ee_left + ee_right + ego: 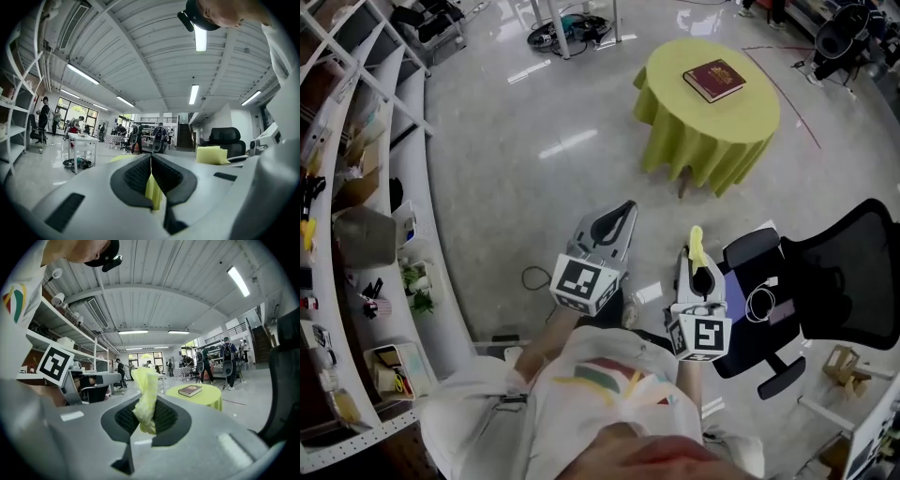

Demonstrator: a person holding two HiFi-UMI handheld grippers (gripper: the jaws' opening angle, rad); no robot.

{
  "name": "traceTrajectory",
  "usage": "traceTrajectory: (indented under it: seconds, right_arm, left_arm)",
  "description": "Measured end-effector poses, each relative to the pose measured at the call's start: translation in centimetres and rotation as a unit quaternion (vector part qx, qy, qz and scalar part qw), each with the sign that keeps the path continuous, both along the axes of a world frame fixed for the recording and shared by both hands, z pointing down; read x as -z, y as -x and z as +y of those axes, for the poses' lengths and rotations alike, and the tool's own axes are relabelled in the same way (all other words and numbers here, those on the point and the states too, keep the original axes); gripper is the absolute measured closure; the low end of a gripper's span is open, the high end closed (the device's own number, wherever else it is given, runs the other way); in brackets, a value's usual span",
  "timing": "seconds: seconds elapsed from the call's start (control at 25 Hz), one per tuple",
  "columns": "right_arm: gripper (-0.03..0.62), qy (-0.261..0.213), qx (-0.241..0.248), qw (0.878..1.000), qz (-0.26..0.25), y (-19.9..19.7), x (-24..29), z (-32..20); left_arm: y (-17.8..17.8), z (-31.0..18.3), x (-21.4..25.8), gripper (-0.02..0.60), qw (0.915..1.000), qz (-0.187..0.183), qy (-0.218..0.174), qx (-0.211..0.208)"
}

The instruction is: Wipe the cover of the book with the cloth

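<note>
Fingers (pixel 168 416) of right gripper (pixel 146 420) clamp cloth (pixel 145 397), held level toward book (pixel 190 390)

Bright, even light falls from ceiling strip lamps (pixel 200 38), whose glare streaks the glossy floor (pixel 567 143). Shadows are faint. All views bow strongly at the edges; gripper views have black corners, and nearest surfaces look soft.

Left gripper (pixel 628 208), right gripper (pixel 696 258), both closed
</note>
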State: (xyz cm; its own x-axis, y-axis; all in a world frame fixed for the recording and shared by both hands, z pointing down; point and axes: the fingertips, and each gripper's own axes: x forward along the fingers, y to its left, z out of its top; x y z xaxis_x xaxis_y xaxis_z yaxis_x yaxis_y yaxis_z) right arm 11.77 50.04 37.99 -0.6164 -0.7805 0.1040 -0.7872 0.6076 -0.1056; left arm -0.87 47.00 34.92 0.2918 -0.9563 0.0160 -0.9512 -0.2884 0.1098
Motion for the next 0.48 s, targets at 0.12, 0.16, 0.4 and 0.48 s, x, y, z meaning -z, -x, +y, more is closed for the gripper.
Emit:
traceTrajectory:
  seconds: [0.12,0.16,0.4,0.48]
  right_arm:
    - [0.563,0.02,-0.006,1.0,-0.003,0.7,-0.9,-2.4]
    - [0.563,0.025,-0.006,1.0,-0.003,1.0,-1.0,-3.3]
    - [0.563,0.017,-0.002,1.0,-0.01,3.6,1.3,-10.8]
    - [0.563,0.002,0.0,1.0,-0.007,4.9,2.7,-13.1]
  left_arm:
    - [1.0,-2.4,-0.9,0.566,0.9995,0.026,0.017,-0.003]
    - [1.3,-3.4,-1.0,0.565,0.9993,0.031,0.019,-0.005]
    - [3.9,-11.3,1.5,0.566,0.9993,0.034,-0.013,-0.004]
    - [5.5,-13.3,2.7,0.565,0.9988,0.041,-0.025,0.002]
